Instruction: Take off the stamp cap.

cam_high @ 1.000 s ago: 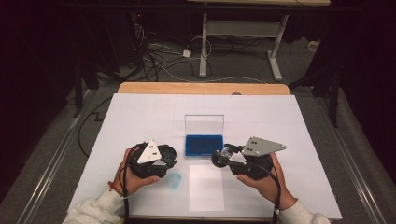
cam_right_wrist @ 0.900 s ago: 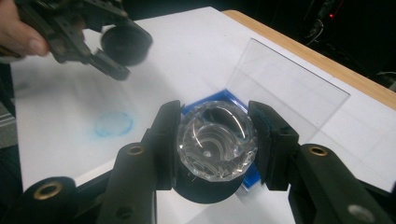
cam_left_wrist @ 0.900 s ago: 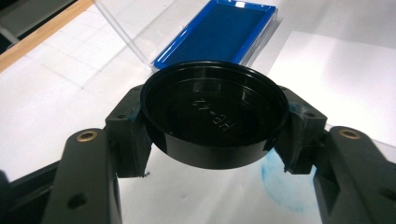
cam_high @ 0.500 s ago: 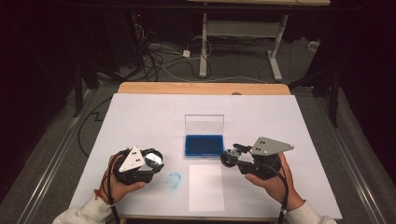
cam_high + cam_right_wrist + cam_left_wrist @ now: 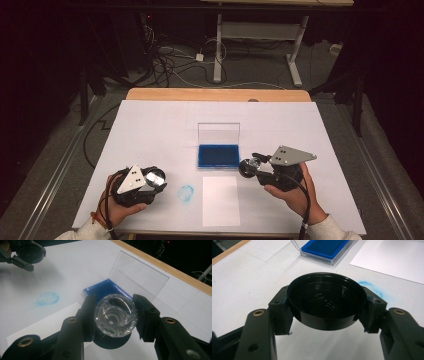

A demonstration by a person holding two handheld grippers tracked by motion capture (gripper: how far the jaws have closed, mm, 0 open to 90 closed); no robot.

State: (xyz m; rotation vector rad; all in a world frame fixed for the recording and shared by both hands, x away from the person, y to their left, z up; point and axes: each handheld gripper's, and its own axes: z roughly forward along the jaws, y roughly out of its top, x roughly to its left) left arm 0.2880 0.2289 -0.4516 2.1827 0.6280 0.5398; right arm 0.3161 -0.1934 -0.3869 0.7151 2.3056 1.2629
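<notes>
From above: the table (image 5: pixel 150 125) is covered in white, and an open blue ink pad (image 5: pixel 218 155) sits mid-table with its clear lid (image 5: pixel 218 133) standing upright behind it. Just in front of the pad lies a white sheet (image 5: pixel 220 200), and left of that there's a blue smudge (image 5: pixel 186 193) on the table. The left gripper (image 5: pixel 156 180) is down at the near left, well apart from the pad, with a round black cap (image 5: pixel 155 177) at its tip. The right gripper (image 5: pixel 248 166) is just right of the pad, holding a clear stamp (image 5: pixel 250 164).

Left gripper view: the jaws are clamped on the cap (image 5: pixel 326 302) from both sides, open side up, with some raised lettering inside. It hangs over bare table, with the smudge (image 5: pixel 372 288) right behind it and the pad (image 5: pixel 327 248) farther off.

Right gripper view: the jaws are squeezed onto the stamp (image 5: pixel 116 315), a faceted clear knob, sitting just in front of the pad (image 5: pixel 103 291). The left gripper (image 5: pixel 25 255) with its cap shows far off at the top left.
</notes>
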